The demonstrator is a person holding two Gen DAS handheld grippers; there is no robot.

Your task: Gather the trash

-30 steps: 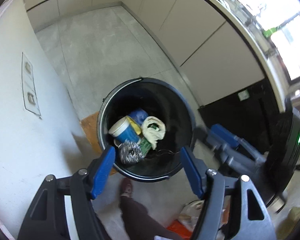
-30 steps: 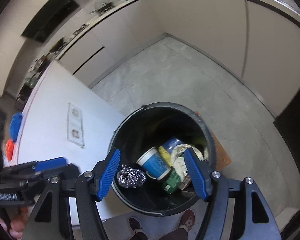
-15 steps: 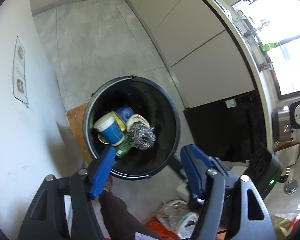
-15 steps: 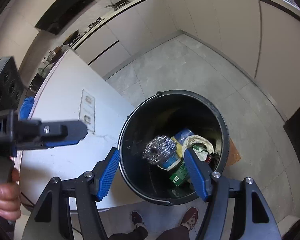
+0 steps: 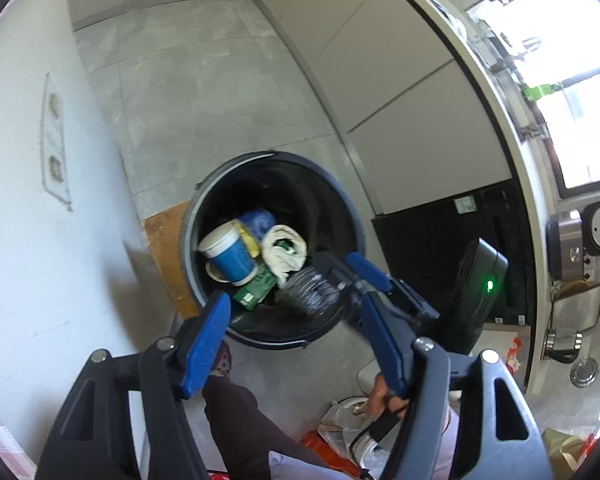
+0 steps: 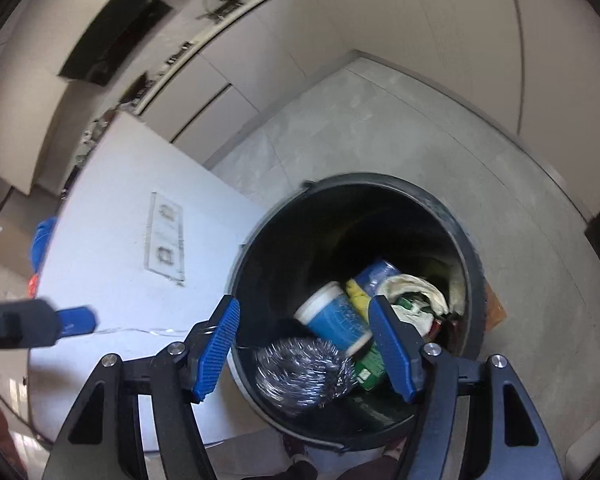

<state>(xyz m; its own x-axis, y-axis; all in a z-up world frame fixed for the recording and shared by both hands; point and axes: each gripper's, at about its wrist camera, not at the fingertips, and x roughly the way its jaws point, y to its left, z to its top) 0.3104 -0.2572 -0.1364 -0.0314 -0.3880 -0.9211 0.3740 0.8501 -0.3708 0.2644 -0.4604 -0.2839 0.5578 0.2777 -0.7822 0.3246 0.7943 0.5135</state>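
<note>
A black bin (image 5: 352,216) (image 6: 466,248) stands on the grey floor. In it lie a blue-and-white cup (image 5: 230,254) (image 6: 334,318), a crumpled white paper (image 5: 284,250), a green packet (image 5: 256,290) and a foil ball (image 5: 308,294) (image 6: 304,372). My left gripper (image 5: 296,324) is open above the bin's near rim, nothing between its fingers. My right gripper (image 6: 304,344) is open over the bin's mouth. The foil ball shows between its fingers but lies lower, inside the bin, clear of the pads. In the left wrist view the right gripper (image 5: 360,276) reaches over the bin's right rim.
A white counter side with a socket plate (image 5: 54,140) (image 6: 166,240) stands left of the bin. A brown board (image 5: 164,256) lies under the bin. A person's leg (image 5: 236,412) is near, with plastic bags (image 5: 340,424) on the floor. Cabinets line the far walls.
My right gripper has sunk toward the bin, which now looms larger. The foil ball has shifted from left of the cup to the bin's near side. The right gripper now reaches over the rim.
</note>
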